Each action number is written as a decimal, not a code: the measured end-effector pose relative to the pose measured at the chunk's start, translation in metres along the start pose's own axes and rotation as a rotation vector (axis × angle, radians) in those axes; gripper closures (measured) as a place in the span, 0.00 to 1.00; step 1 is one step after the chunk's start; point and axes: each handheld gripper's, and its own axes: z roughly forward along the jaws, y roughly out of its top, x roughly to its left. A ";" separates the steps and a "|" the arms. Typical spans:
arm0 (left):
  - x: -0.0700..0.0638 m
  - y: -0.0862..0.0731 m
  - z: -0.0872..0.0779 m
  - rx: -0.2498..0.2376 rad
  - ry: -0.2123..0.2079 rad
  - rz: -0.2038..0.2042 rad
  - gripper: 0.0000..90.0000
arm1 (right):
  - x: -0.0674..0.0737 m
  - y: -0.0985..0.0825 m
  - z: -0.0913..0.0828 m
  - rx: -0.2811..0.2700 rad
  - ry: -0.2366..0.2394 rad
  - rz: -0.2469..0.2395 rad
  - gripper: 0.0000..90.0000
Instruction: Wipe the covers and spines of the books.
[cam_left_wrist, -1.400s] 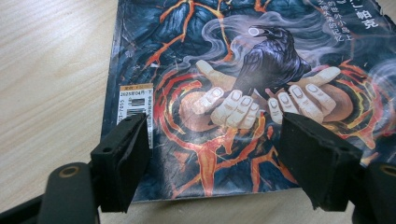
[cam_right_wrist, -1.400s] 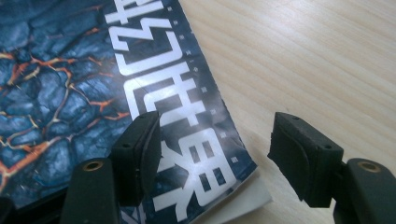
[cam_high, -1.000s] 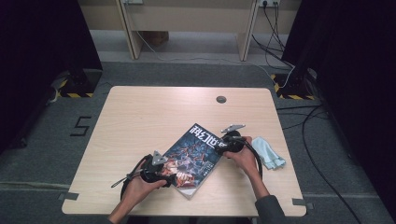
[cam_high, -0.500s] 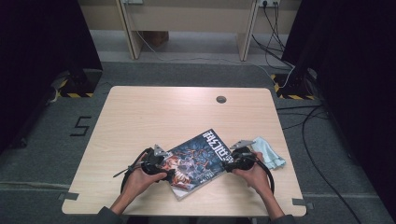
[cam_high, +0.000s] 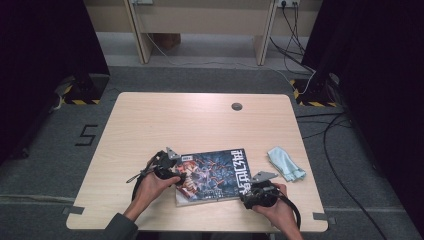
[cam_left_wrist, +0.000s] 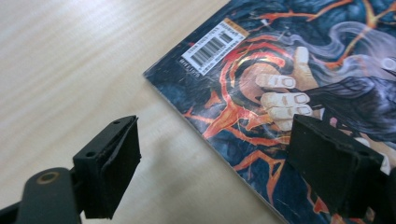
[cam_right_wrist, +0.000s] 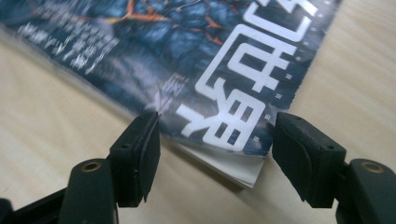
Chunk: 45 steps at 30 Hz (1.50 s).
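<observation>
Even overhead light; dark surrounds; glare on the magazine (cam_left_wrist: 280, 79); right gripper view blurred.

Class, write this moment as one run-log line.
left gripper: open, astride magazine edge | right gripper: open, at magazine corner | cloth: right of magazine, untouched | table

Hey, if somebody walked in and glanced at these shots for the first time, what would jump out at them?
The dark, fiery-coloured magazine lying flat near the table's front edge would grab the eye first. An open gripper sits at each end of it: the left gripper straddling its barcode-side edge, the right gripper around the corner with big white lettering. A pale blue cloth lies just right of the magazine.
</observation>
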 end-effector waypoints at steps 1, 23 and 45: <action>-0.001 0.002 0.000 0.003 0.012 0.006 0.19 | 0.002 -0.001 -0.001 0.000 0.004 -0.001 0.38; -0.032 -0.044 -0.033 -0.089 -0.146 -0.020 0.25 | -0.022 0.020 -0.005 -0.132 0.006 0.080 0.38; -0.002 -0.037 -0.019 -0.075 -0.039 -0.055 0.22 | -0.023 0.040 0.015 -0.102 0.006 0.075 0.39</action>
